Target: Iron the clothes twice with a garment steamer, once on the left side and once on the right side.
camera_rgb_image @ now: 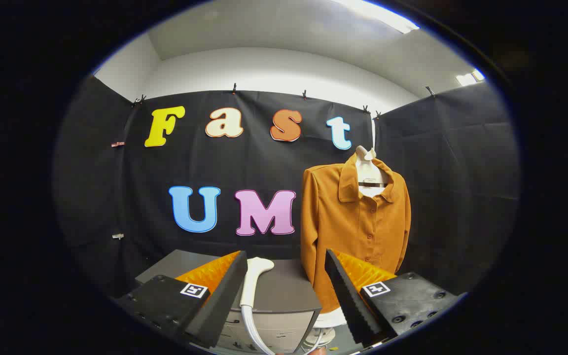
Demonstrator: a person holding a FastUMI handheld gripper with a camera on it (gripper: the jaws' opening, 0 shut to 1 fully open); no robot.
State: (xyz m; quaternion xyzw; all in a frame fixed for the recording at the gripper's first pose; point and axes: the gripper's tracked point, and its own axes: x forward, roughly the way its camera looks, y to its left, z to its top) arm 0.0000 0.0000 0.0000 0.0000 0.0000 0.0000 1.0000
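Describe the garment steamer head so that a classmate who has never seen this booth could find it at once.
Start at the brown shirt hanging before the black wall. Beside it stands a grey cabinet. On its top, between the open hand-held gripper fingers, lies the steamer head: the one white, curved piece trailing a hose.

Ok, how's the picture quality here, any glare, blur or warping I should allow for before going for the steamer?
Gripper view: fisheye bends the wall's top edge into a curve; ceiling lights blow out, no glare lower down. Shirt and steamer are evenly lit and sharp. The open gripper has fingers either side of the steamer, apart from it.
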